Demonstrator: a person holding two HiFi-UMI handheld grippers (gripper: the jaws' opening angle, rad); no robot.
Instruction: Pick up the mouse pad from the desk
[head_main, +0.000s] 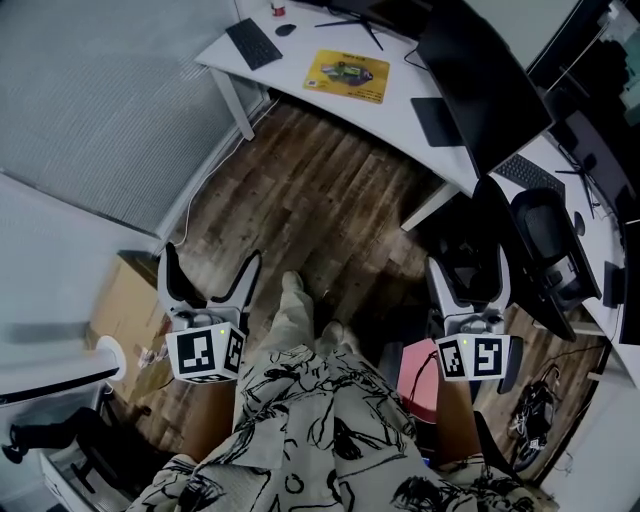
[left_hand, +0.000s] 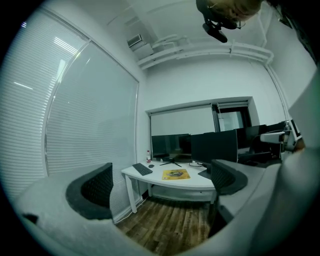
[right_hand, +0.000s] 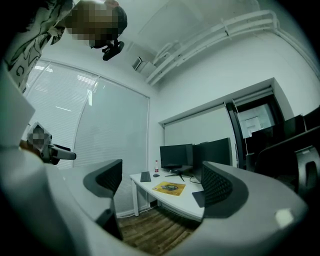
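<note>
A yellow mouse pad (head_main: 347, 74) with a dark printed picture lies flat on the white curved desk (head_main: 420, 140), far ahead of me. It shows small in the left gripper view as the mouse pad (left_hand: 175, 174) and in the right gripper view as the mouse pad (right_hand: 169, 188). My left gripper (head_main: 212, 276) is held low over the wooden floor, open, nothing between its fingers. My right gripper (head_main: 468, 278) is level with it on the right, also open and empty. Both are well short of the desk.
On the desk stand a black keyboard (head_main: 252, 43), a mouse (head_main: 285, 30), a monitor stand (head_main: 350, 22), a large dark monitor (head_main: 480, 85) and a black pad (head_main: 436, 122). An office chair (head_main: 545, 250) is at right, a cardboard box (head_main: 125, 300) at left. My legs are below.
</note>
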